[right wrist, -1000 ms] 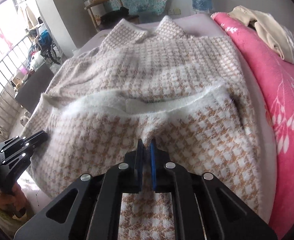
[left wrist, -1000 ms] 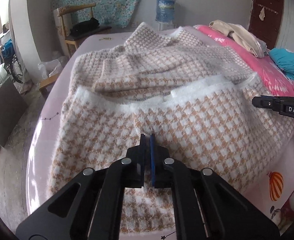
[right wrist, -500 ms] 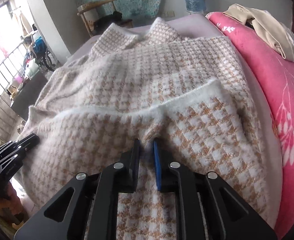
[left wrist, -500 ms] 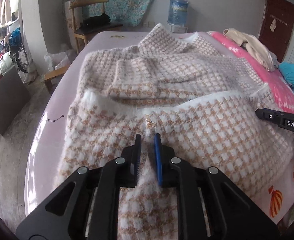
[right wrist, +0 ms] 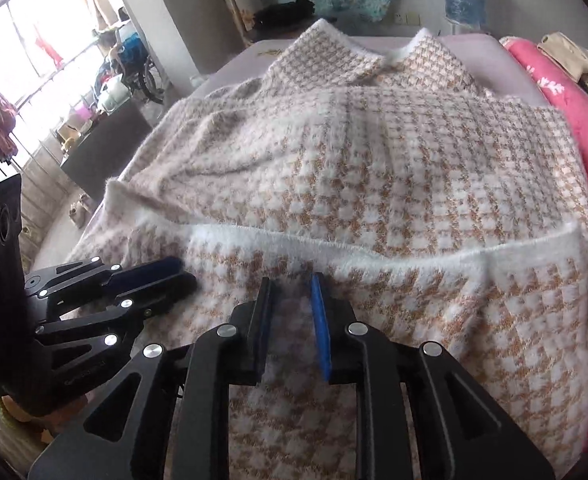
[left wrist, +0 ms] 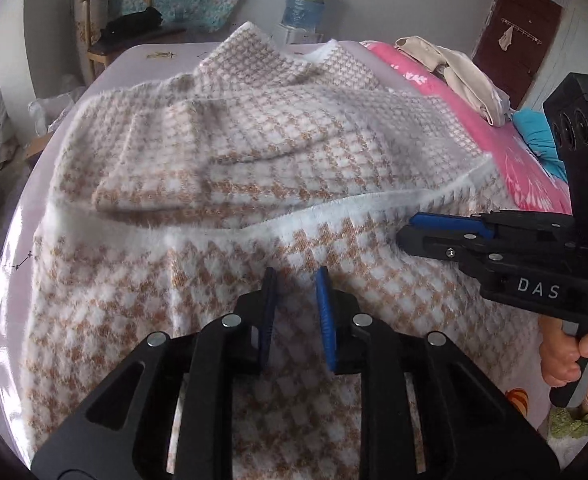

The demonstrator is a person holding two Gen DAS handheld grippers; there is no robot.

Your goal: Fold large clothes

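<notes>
A fuzzy white-and-tan houndstooth garment (left wrist: 254, 148) lies spread on the bed, its near part folded up over the body with a white fuzzy edge (right wrist: 373, 248) running across. My left gripper (left wrist: 295, 280) hovers low over the folded layer, its jaws opening, and the cloth lies under the gap without being pinched. My right gripper (right wrist: 290, 284) stands the same way a little to the right, jaws opening, nothing pressed between the pads. Each gripper shows in the other's view: the right gripper (left wrist: 409, 232) at the right side, the left gripper (right wrist: 182, 276) at the left side.
The bed's lilac sheet (left wrist: 14, 248) shows along the left edge. A pink blanket (left wrist: 525, 160) with beige clothes (left wrist: 461, 72) and a blue pillow (left wrist: 533, 136) lies to the right. A wooden chair (left wrist: 106, 12) and a water bottle (left wrist: 305, 0) stand beyond the bed. A hand (left wrist: 565, 356) holds the right gripper's handle.
Both grippers were shut on a pinch of the garment; now their jaws have parted and the cloth lies loose. Both moved forward over the bed, and the folded edge sits farther up.
</notes>
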